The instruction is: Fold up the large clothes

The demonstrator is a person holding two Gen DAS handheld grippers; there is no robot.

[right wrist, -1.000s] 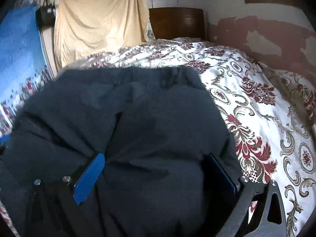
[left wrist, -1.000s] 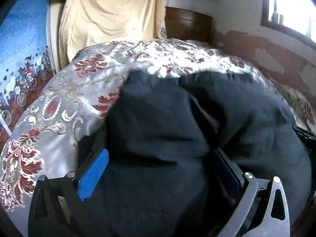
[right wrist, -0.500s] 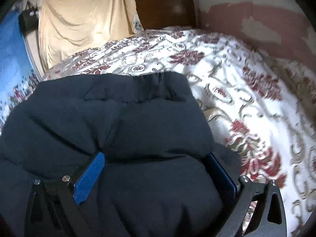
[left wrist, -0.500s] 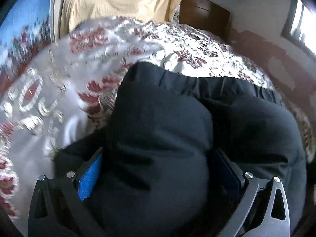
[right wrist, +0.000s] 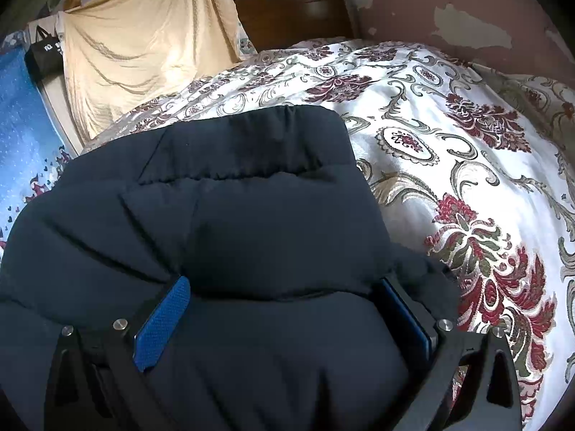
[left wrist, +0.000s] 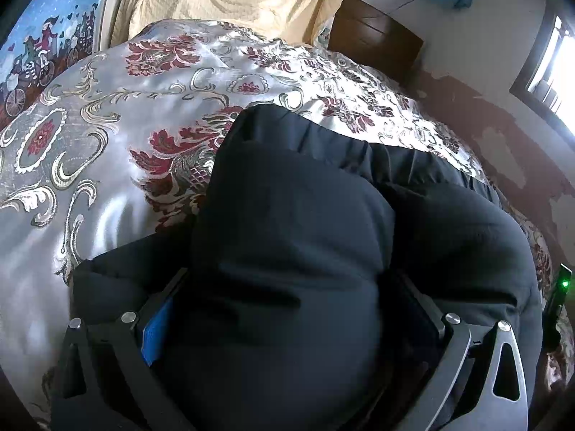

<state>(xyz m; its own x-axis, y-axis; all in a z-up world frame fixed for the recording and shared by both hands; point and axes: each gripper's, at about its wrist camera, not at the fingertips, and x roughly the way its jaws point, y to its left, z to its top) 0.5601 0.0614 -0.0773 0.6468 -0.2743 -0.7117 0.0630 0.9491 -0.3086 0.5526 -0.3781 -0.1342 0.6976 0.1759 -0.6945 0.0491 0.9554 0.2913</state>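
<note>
Two tongs each hold one big puffy dark coat. In the left view, the left gripper [left wrist: 287, 309] has its jaws wide around a thick fold of the coat [left wrist: 305, 215], low in the frame on the flowery bed [left wrist: 107, 136]. In the right view, the right gripper [right wrist: 284, 309] grips the coat [right wrist: 251, 197] too, wide, at lower left, bed [right wrist: 467, 143] to the right.

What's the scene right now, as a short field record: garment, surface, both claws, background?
garment: dark padded jacket, bunched, gathered hem band at its far edge
surface: floral bedspread, under the jacket
left claw: jacket bulk between its fingers
right claw: same jacket between its fingers
background: wooden headboard, beige hanging cloth
</note>
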